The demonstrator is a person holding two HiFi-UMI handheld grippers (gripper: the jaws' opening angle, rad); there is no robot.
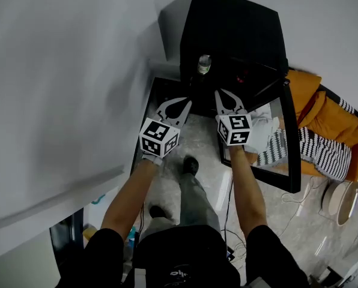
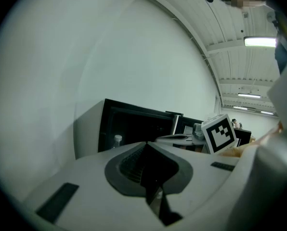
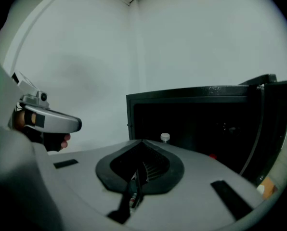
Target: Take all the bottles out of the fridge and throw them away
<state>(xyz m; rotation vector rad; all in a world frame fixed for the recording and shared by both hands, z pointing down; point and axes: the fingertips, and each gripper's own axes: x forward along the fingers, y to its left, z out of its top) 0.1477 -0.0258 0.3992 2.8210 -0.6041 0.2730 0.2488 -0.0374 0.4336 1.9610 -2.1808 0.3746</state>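
Black fridge point(image 1: 230, 26) with its door point(image 1: 292, 143) swung open to the right. One clear bottle point(image 1: 203, 64) with a white cap stands upright inside, toward the left of the compartment. The left gripper point(image 1: 187, 102) and right gripper point(image 1: 218, 93), jaws pressed together and empty, are held side by side near the opening. Pale marbled floor point(image 1: 203, 146); white wall point(image 1: 65, 71) at left; orange cushion point(image 1: 323, 116) and striped fabric point(image 1: 326, 152) at right.
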